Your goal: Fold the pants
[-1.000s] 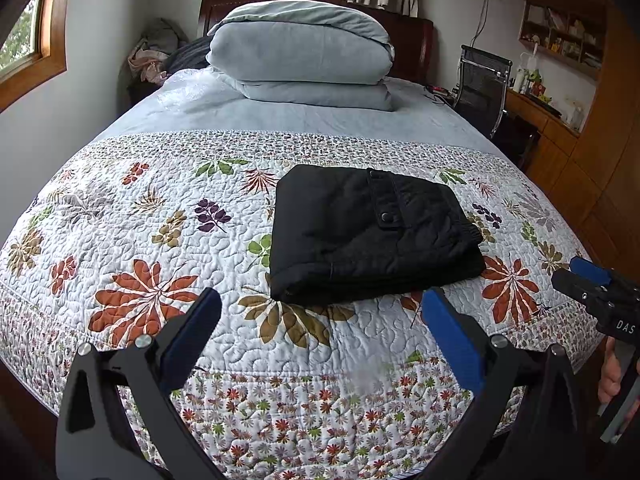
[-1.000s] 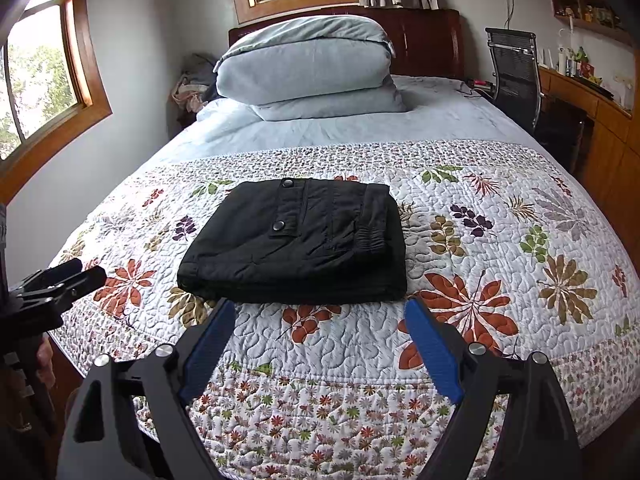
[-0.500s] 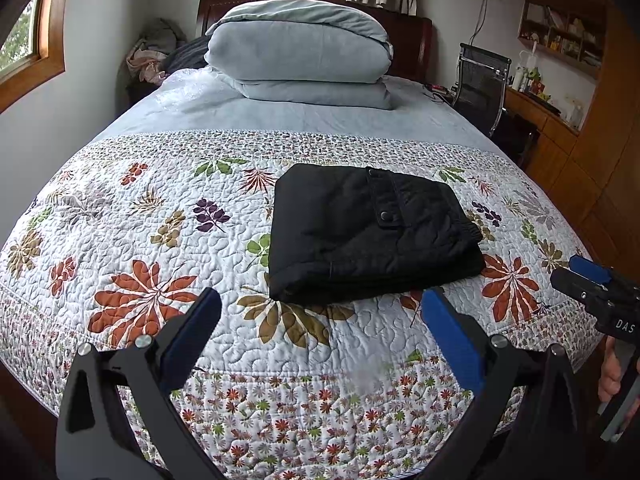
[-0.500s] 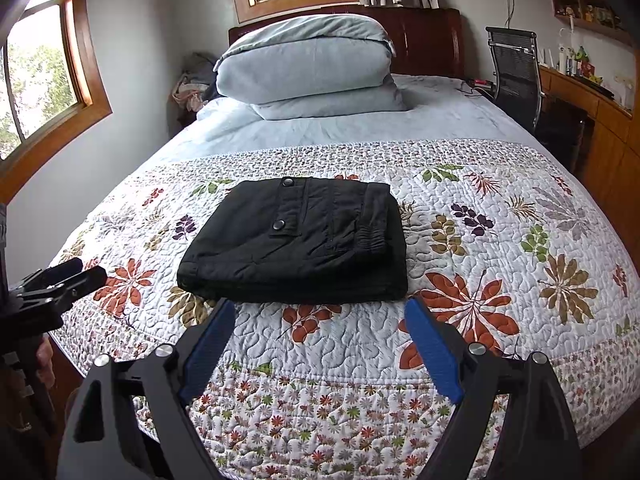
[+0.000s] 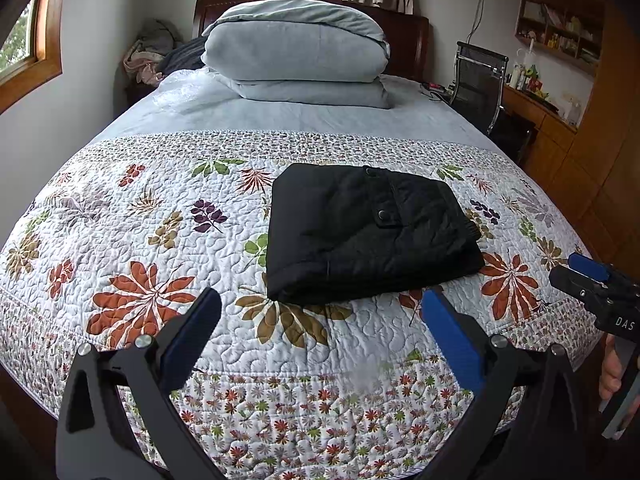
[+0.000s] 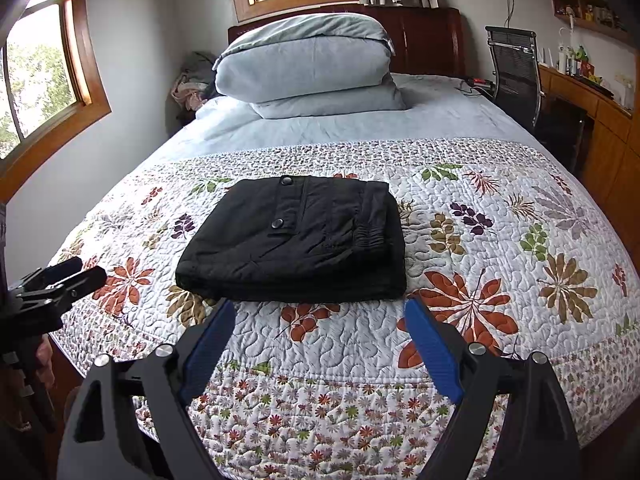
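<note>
1. Already folded, the black pants [image 5: 368,236] lay as a compact rectangle on the floral quilt [image 5: 132,240], around the middle of the bed's near half; in the right view the pants [image 6: 296,244] showed two snap buttons on a flap and a gathered elastic edge on the right side.
2. Left tongs [image 5: 320,322] hung over the near edge of the bed, spread wide with nothing between the blue pads [image 5: 450,340], clear of the pants.
3. Right tongs [image 6: 320,332] stood likewise wide and empty, tips just short of the near fold of the pants, not touching it.
4. Each tool showed in the other's view: the right tongs [image 5: 592,280] at the far right edge of the left view, gripped by a hand [image 5: 612,376] below; the left tongs [image 6: 60,280] at the far left of the right view.
5. Farther up the bed, a folded grey duvet [image 5: 296,56] was stacked against the dark headboard [image 6: 428,40].
6. A black mesh chair [image 6: 514,68] stood to the right of the bed beside a wooden desk [image 6: 592,100] carrying small items too small to name.
7. A heap of clothes [image 5: 148,56] sat in the far left corner.
</note>
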Tool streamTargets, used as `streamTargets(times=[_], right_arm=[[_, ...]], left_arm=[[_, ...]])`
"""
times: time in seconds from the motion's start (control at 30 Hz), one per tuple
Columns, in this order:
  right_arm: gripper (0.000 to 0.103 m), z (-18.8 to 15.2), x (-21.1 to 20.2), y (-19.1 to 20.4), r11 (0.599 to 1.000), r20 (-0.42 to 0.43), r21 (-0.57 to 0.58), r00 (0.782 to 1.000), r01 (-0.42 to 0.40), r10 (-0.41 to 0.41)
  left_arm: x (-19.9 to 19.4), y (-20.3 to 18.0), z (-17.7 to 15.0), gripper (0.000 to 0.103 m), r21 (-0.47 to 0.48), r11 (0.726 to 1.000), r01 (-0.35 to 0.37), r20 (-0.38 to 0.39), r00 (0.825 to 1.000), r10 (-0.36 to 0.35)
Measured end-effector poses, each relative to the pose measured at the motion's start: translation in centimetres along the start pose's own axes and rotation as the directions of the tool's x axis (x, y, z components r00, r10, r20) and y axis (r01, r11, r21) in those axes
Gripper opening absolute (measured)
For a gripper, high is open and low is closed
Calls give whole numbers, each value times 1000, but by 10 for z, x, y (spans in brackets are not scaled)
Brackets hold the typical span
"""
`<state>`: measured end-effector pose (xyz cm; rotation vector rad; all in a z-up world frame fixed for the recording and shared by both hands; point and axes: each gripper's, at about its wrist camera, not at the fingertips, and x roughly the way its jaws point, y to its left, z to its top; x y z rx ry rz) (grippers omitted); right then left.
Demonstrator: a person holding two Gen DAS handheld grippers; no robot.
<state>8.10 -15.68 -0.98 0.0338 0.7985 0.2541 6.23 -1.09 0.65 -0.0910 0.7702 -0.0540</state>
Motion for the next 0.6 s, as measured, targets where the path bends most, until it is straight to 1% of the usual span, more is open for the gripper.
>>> streamTargets(times=[0.4, 0.47, 0.6], right_arm=[[88, -1, 1, -1, 1000, -5, 4, 1000, 1, -1], [88, -1, 1, -2, 1000, -6, 7, 1000, 2, -2], [90, 0, 2, -4, 1000, -7, 9, 1000, 3, -3]], left_arm=[[1, 0, 1, 100, 0, 1000, 17, -10, 1000, -17], [2, 1, 1, 100, -8, 1000, 10, -16, 1000, -10], [3, 5, 1, 100, -40, 999, 26, -24, 999, -27]])
